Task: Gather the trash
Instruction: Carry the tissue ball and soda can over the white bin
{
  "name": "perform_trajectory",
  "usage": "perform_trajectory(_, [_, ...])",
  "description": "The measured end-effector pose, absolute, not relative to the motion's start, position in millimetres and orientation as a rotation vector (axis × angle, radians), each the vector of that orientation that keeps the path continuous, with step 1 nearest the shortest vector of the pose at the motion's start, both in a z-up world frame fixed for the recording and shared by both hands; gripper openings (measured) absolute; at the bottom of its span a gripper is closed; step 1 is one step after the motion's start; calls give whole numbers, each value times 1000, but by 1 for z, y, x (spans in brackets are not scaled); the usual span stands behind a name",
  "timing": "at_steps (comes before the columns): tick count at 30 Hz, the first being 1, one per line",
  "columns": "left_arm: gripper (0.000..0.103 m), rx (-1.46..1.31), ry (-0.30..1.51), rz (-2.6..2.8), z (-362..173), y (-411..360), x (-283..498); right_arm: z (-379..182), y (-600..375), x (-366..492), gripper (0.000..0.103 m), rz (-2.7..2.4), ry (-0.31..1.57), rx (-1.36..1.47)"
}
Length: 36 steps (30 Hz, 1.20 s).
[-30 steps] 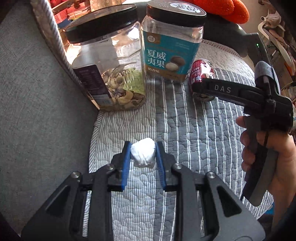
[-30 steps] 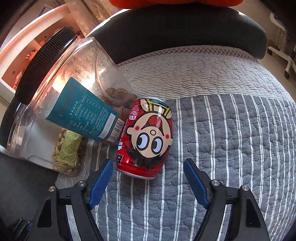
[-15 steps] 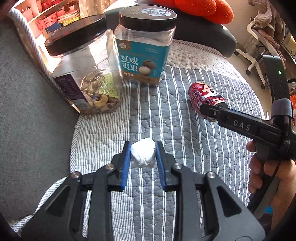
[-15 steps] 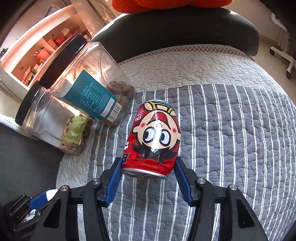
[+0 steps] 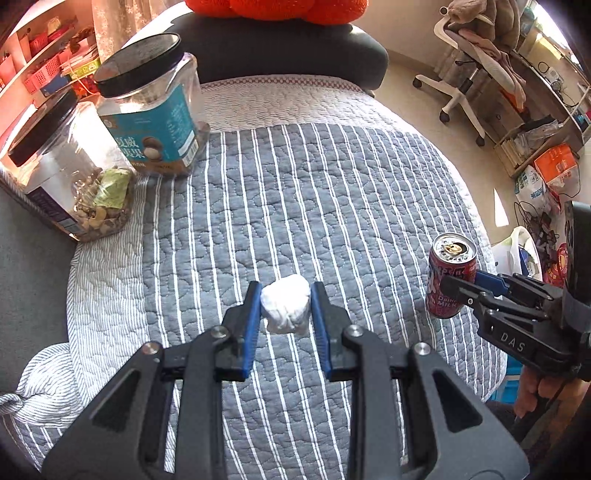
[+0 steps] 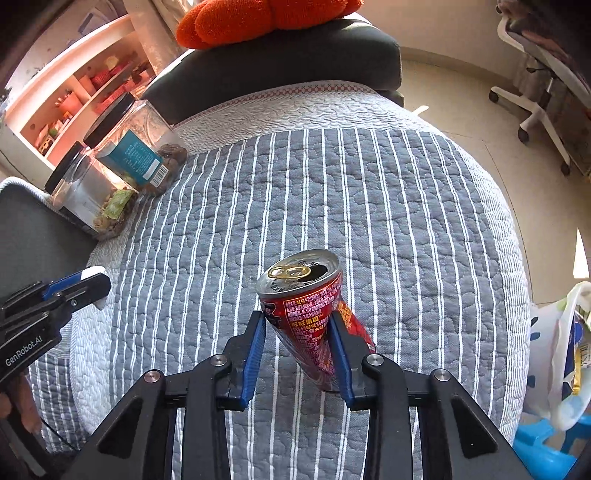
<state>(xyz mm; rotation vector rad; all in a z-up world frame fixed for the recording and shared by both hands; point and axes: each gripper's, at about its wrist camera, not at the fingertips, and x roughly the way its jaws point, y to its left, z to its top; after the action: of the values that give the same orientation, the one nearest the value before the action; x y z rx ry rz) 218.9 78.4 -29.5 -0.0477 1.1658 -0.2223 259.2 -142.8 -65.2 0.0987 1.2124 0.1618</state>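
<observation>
My left claw (image 5: 285, 308) is clamped on a white wad of tissue (image 5: 286, 308), which sits at the centre of the left view, squeezed between the two blue pads and held above the striped quilt (image 5: 314, 192). My right claw (image 6: 298, 341) grips a red drink can (image 6: 308, 314) by its sides in the lower middle of the right view; the can is tilted, its opened top with the gold pull tab turned up toward the camera, and it hangs clear of the quilt. From the left view the same can shows at the right edge of the frame, well apart from the tissue. Two clear jars with black lids stand touching each other at the upper left of both frames: one with a teal label (image 5: 151, 118), one with a dark label (image 5: 70, 173). A white plastic bag (image 6: 561, 354) with wrappers in it sits at the right edge of the right view, beside the quilt. An orange cushion (image 6: 258, 18) lies along the top.
</observation>
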Motion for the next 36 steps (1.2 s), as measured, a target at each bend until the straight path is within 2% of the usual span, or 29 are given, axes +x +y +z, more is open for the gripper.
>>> perform_trajectory(13, [29, 56, 1124, -342, -28, -25, 209, -41, -233, 206, 35, 126, 1156, 187])
perform_trajectory(25, [29, 87, 1079, -463, -26, -111, 207, 2, -352, 177, 35, -64, 1028, 304])
perform_trajectory(36, [29, 76, 1057, -609, -22, -181, 201, -9, -454, 153, 36, -261, 1016, 409])
